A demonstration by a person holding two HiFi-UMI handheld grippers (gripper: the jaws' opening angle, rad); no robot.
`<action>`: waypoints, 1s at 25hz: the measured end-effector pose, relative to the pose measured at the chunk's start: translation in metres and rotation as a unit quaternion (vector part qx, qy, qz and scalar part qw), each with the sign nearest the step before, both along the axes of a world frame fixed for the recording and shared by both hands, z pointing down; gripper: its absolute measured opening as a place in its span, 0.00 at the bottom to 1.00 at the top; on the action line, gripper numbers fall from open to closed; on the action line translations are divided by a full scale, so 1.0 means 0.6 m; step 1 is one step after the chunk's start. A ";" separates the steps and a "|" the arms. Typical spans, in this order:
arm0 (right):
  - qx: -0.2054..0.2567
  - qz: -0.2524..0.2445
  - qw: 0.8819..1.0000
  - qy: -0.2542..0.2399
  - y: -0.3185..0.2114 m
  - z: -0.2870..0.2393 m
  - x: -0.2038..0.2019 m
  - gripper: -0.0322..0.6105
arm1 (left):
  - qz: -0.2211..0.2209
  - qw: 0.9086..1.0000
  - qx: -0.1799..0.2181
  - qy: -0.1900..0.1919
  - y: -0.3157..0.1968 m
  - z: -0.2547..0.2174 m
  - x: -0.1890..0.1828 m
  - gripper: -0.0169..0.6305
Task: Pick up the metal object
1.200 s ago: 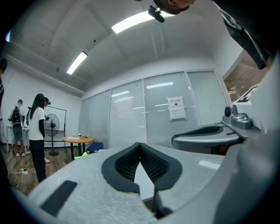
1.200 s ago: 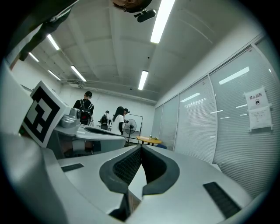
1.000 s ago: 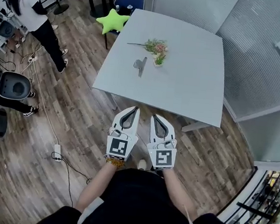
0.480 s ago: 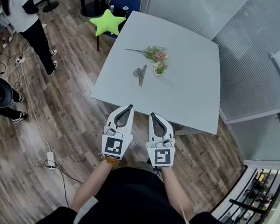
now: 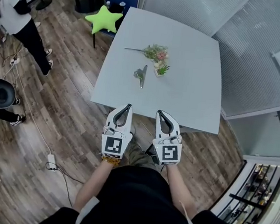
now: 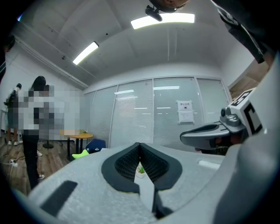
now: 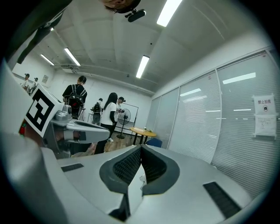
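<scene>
The metal object (image 5: 140,75), a grey flat tool, lies on the light grey table (image 5: 192,95) toward its left side, next to a small potted plant (image 5: 160,69). My left gripper (image 5: 127,106) and right gripper (image 5: 160,112) hover side by side at the table's near edge, well short of the metal object. Both have their jaws shut with nothing between them. In the left gripper view the closed jaws (image 6: 140,144) frame only the small plant (image 6: 141,169) far off. In the right gripper view the closed jaws (image 7: 141,148) point across the room.
A spray of artificial flowers (image 5: 149,50) lies on the table behind the plant. A chair with a green star cushion (image 5: 104,19) stands at the table's far left corner. A person (image 5: 15,14) stands at the left on the wooden floor. Glass partitions (image 5: 266,58) run along the right.
The view has moved closer to the table. Both grippers have come forward to the table's near edge, and the right one has shifted slightly right. Their jaws stay shut.
</scene>
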State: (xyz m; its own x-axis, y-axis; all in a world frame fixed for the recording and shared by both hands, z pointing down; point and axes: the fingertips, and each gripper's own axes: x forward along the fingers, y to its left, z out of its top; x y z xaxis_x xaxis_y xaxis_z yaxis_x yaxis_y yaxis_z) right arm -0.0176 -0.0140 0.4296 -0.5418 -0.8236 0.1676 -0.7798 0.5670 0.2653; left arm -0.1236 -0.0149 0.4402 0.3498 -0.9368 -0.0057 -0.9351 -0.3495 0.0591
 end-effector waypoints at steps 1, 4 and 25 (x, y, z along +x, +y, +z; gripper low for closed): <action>-0.002 0.001 1.000 0.000 -0.012 0.004 0.001 0.05 | -0.001 1.000 0.000 -0.002 -0.010 0.004 -0.004 0.03; -0.003 0.005 1.000 -0.008 -0.050 0.008 0.002 0.05 | -0.003 1.000 -0.005 -0.010 -0.041 0.013 -0.012 0.03; -0.032 0.016 0.997 -0.068 -0.302 0.051 0.058 0.05 | 0.002 0.996 -0.035 -0.085 -0.267 0.037 0.025 0.03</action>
State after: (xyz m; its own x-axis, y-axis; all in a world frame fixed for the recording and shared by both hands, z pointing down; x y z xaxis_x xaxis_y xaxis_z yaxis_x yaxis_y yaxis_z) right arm 0.0170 -0.1951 0.4605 -0.5370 -0.8307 0.1473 -0.8239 0.5539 0.1200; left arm -0.1084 -0.1749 0.4623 0.3438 -0.9314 0.1196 -0.9324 -0.3537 -0.0744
